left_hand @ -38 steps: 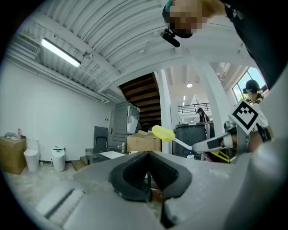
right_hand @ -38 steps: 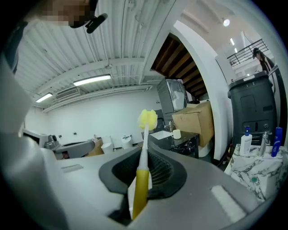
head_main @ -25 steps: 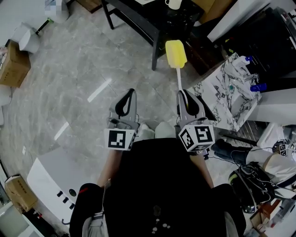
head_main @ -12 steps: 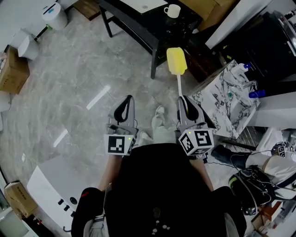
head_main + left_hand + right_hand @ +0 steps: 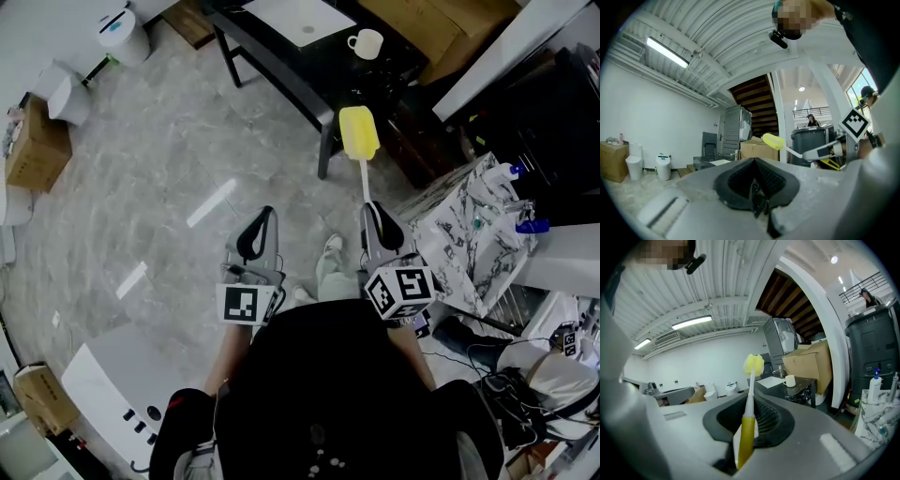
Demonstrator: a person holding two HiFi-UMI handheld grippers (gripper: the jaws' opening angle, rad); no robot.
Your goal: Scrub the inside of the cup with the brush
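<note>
A white cup (image 5: 366, 42) stands on a dark table (image 5: 281, 61) at the top of the head view; the right gripper view shows the cup (image 5: 789, 380) far ahead. My right gripper (image 5: 373, 212) is shut on the brush's handle. The brush's yellow sponge head (image 5: 358, 132) points toward the table, well short of the cup. Seen along the right gripper (image 5: 747, 427), the brush (image 5: 753, 363) rises between the jaws. My left gripper (image 5: 263, 216) is shut with nothing in it, level with the right one. From the left gripper (image 5: 756, 194) the brush head (image 5: 773, 140) shows to the right.
A white sheet (image 5: 300, 19) lies on the table. Cardboard boxes (image 5: 431, 23) stand behind it. A marbled counter (image 5: 469, 234) with bottles is at the right. A white bin (image 5: 122, 33) and a box (image 5: 37, 141) stand on the grey floor at the left.
Both grippers have moved forward over the floor toward the dark table. The cup and table sit lower and nearer in the head view. The grip on the brush is unchanged.
</note>
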